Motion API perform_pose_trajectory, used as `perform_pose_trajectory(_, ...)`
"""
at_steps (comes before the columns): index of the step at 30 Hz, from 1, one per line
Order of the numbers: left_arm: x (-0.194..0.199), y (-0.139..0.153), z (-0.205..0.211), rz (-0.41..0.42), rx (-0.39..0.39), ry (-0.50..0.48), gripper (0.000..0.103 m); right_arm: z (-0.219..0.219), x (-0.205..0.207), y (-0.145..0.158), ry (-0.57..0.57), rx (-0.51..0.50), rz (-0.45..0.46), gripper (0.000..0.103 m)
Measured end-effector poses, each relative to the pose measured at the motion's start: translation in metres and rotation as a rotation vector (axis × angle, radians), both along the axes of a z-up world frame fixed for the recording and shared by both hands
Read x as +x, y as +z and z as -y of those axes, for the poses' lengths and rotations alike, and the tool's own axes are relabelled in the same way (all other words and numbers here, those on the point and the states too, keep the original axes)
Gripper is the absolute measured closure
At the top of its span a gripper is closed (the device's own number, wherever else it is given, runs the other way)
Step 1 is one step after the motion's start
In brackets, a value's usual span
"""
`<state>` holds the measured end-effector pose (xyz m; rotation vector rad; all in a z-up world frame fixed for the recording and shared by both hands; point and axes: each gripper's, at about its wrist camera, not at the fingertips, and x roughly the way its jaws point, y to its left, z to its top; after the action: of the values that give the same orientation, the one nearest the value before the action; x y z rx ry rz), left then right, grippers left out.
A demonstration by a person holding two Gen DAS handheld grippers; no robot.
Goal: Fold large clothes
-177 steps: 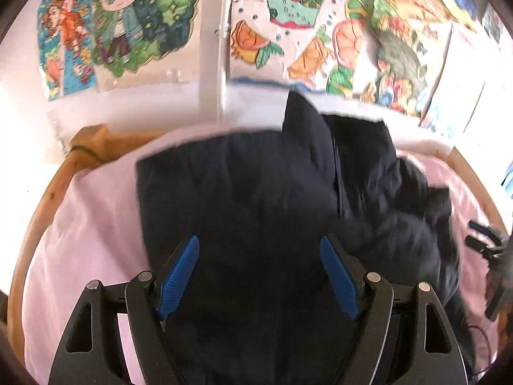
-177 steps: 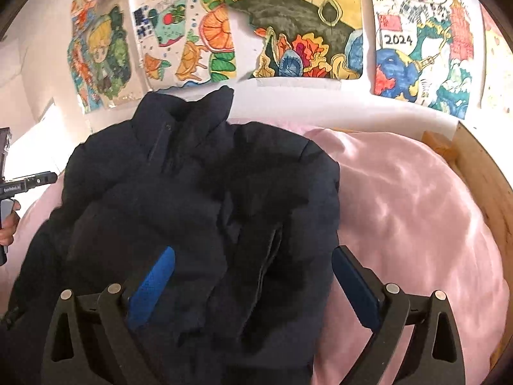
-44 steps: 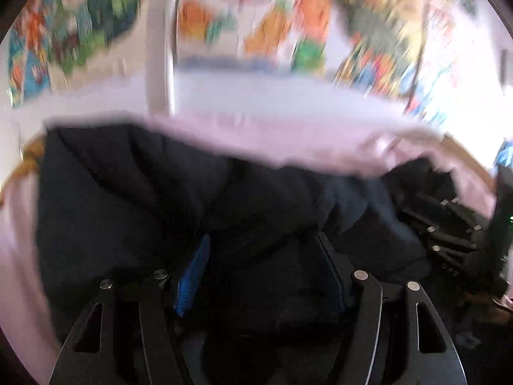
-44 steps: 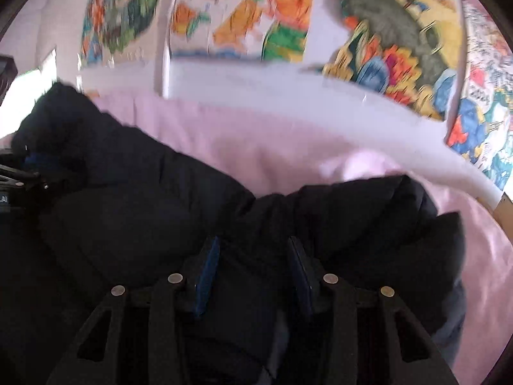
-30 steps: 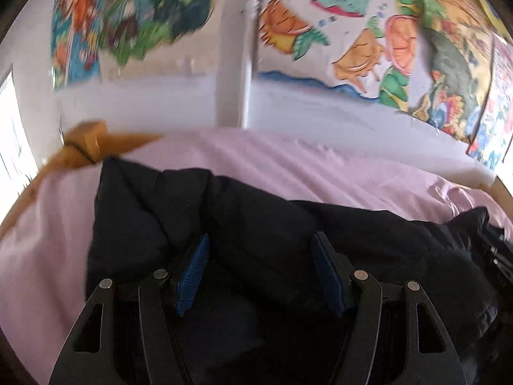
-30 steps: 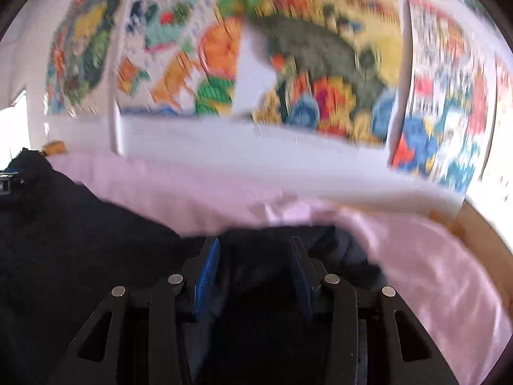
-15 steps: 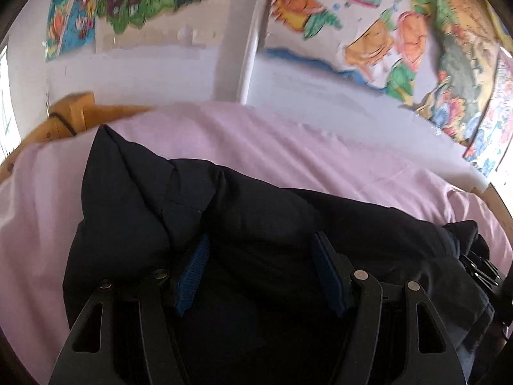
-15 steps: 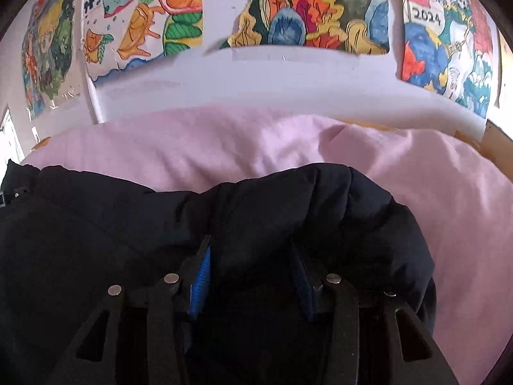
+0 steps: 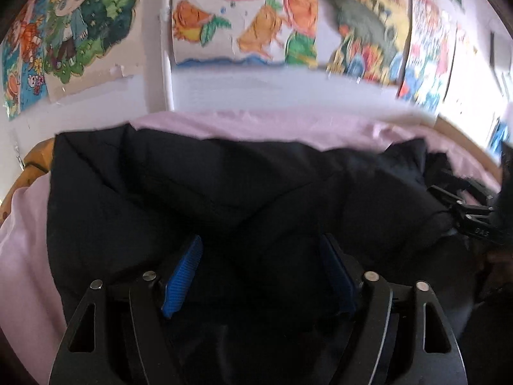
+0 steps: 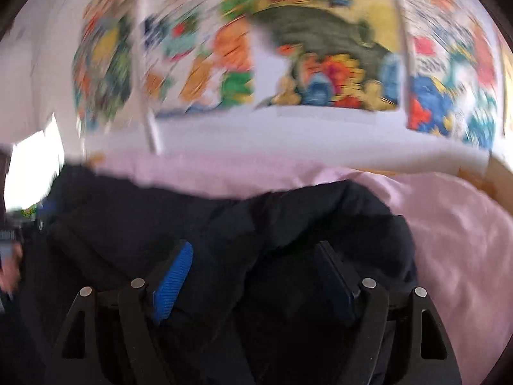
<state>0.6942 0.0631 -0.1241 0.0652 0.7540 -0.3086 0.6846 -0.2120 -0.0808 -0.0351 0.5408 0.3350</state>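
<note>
A dark navy padded jacket [image 9: 224, 186] lies bunched across a pink bed sheet [image 9: 29, 256]. My left gripper [image 9: 261, 269] sits over its left part, blue-padded fingers [image 9: 182, 276] spread with jacket fabric bulging between them. The right gripper's black body shows at the right edge of the left wrist view [image 9: 474, 218]. In the right wrist view the jacket [image 10: 224, 224] fills the lower frame; my right gripper [image 10: 256, 276] has its fingers [image 10: 173, 276] apart with fabric between them. This view is blurred by motion.
The pink sheet [image 10: 455, 224] covers a bed with a wooden frame [image 9: 465, 147]. A white wall with colourful children's drawings [image 9: 250, 16] stands right behind the bed. A bright window [image 10: 32, 166] is at far left.
Both grippers' jaws have opened wider than half a second ago, most clearly the right. The jacket's folded edge has settled on the sheet. The right view has swung and blurred.
</note>
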Motion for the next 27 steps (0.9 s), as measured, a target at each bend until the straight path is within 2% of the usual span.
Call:
perform_pose_trajectory(5, 0.013, -0.021, 0.008, -0.015, 0.067, 0.001, 0.025, -0.021, 0.011, -0.028, -0.043, -0.126, -0.015, 0.024)
perform_pose_trajectory(7, 0.015, -0.019, 0.006, -0.020, 0.052, 0.006, 0.025, -0.026, 0.011, -0.032, -0.053, -0.162, -0.011, 0.024)
perform_pose_trajectory(9, 0.008, -0.011, -0.001, -0.028, 0.005, 0.026, 0.026, -0.021, 0.003, -0.026, -0.053, -0.149, 0.016, 0.024)
perform_pose_trajectory(12, -0.013, 0.008, -0.010, -0.054, -0.080, 0.086, 0.025, -0.006, -0.018, -0.003, -0.063, -0.094, 0.035, 0.022)
perform_pose_trajectory(14, -0.037, 0.025, -0.011, -0.045, -0.109, 0.086, 0.024, 0.004, -0.044, 0.015, -0.059, -0.066, 0.064, 0.014)
perform_pose_trajectory(18, -0.090, 0.057, 0.005, -0.034, -0.048, 0.064, 0.023, 0.009, -0.094, 0.048, -0.001, -0.069, 0.062, 0.012)
perform_pose_trajectory(20, -0.117, 0.074, 0.012, -0.028, -0.023, 0.051, 0.023, 0.010, -0.138, 0.075, 0.033, -0.124, 0.112, 0.011)
perform_pose_trajectory(22, -0.149, 0.089, 0.019, -0.028, -0.002, 0.010, 0.023, 0.014, -0.175, 0.098, 0.066, -0.131, 0.132, 0.006)
perform_pose_trajectory(27, -0.224, 0.119, 0.029, -0.009, 0.083, -0.071, 0.023, 0.019, -0.263, 0.141, 0.143, -0.154, 0.129, 0.001)
